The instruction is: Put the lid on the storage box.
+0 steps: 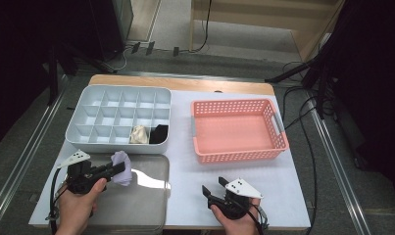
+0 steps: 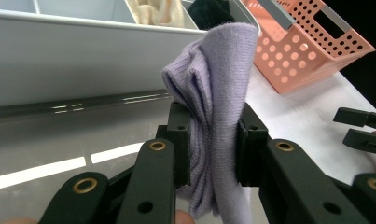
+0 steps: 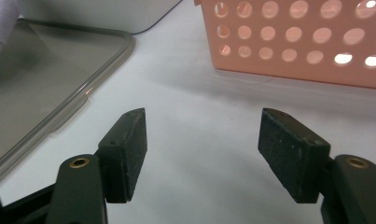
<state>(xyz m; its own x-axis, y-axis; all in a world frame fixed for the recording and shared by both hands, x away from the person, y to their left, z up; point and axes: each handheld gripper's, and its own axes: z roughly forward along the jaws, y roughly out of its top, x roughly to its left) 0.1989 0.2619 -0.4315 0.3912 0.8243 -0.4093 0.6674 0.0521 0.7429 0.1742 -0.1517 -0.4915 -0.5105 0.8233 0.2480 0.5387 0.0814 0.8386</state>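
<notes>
A bunched lilac knitted cloth (image 1: 122, 168) (image 2: 213, 107) is pinched between the pads of my left gripper (image 1: 117, 168) (image 2: 212, 149), which holds it just above the metal tray (image 1: 146, 196), in front of the white compartment box (image 1: 87, 142). The box holds a cream cloth (image 1: 139, 134) and a black cloth (image 1: 160, 133) in its front right cells. My right gripper (image 1: 212, 187) (image 3: 202, 154) rests low over the white tabletop in front of the pink basket (image 1: 234, 155), its jaws apart with nothing between them.
The pink perforated basket (image 3: 293, 42) stands at the right with nothing in it. The shiny tray's rim (image 3: 73, 100) lies to the left of my right gripper. The white mat (image 1: 278, 191) ends near the front table edge. Cables trail on the floor beyond.
</notes>
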